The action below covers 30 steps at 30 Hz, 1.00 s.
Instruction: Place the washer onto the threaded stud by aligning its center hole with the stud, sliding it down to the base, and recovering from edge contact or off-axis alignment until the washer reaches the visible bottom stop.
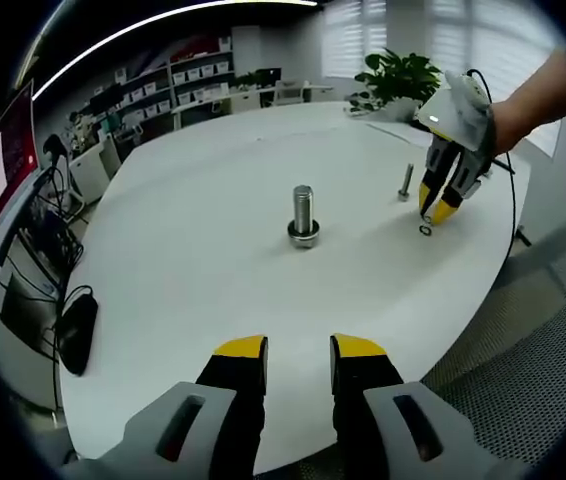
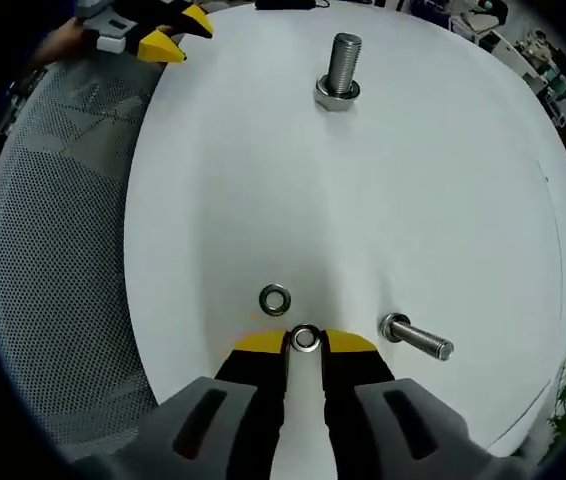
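Worktop (image 2: 443, 180), white and round, carries an upright stud (image 2: 343, 62) near its middle, ringed at the base. Right hand-held gripper (image 2: 305, 342) is down at the surface, tips pinching a washer (image 2: 305, 338); a second washer (image 2: 275, 299) lies just beside them, a bolt (image 2: 415, 338) on its side nearby. Left hand-held gripper (image 1: 299, 352) hovers spread, well apart from the stud.

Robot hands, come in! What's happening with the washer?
Right gripper shut on washer. Left gripper open, idle. Upright stud far off. Spare washer and lying bolt nearby.
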Each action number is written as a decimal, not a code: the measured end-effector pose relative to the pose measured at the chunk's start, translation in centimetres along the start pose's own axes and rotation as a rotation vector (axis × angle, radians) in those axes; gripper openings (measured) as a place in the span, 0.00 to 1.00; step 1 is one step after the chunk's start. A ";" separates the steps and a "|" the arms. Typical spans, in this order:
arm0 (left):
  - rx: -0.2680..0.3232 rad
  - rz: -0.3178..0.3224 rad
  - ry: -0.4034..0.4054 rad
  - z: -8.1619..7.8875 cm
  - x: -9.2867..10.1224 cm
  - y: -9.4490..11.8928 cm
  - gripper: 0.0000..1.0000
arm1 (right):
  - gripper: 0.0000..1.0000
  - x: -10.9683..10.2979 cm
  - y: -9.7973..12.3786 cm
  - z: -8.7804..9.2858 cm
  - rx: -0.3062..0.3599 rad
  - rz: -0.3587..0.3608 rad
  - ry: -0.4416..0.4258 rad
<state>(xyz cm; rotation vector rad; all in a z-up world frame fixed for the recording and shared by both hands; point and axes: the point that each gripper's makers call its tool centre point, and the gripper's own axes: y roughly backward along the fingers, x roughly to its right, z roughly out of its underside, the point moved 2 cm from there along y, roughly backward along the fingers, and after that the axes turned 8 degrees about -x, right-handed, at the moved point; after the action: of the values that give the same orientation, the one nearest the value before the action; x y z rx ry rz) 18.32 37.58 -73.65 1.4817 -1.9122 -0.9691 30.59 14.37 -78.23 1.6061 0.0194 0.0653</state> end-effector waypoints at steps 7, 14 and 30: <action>-0.002 0.002 -0.001 0.0 0.1 0.0 0.23 | 0.15 0.1 0.0 0.2 0.033 -0.009 -0.048; -0.005 0.002 -0.002 0.0 0.1 0.0 0.23 | 0.15 -0.1 0.1 0.2 0.075 0.014 -0.082; -0.013 0.007 -0.006 0.1 0.2 -0.1 0.23 | 0.14 0.5 1.3 0.4 0.171 0.031 -0.213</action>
<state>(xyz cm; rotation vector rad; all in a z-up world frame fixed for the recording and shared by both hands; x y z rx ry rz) 18.21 37.37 -73.76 1.4662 -1.9102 -0.9818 31.05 13.97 -76.91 1.7775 -0.1686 -0.0854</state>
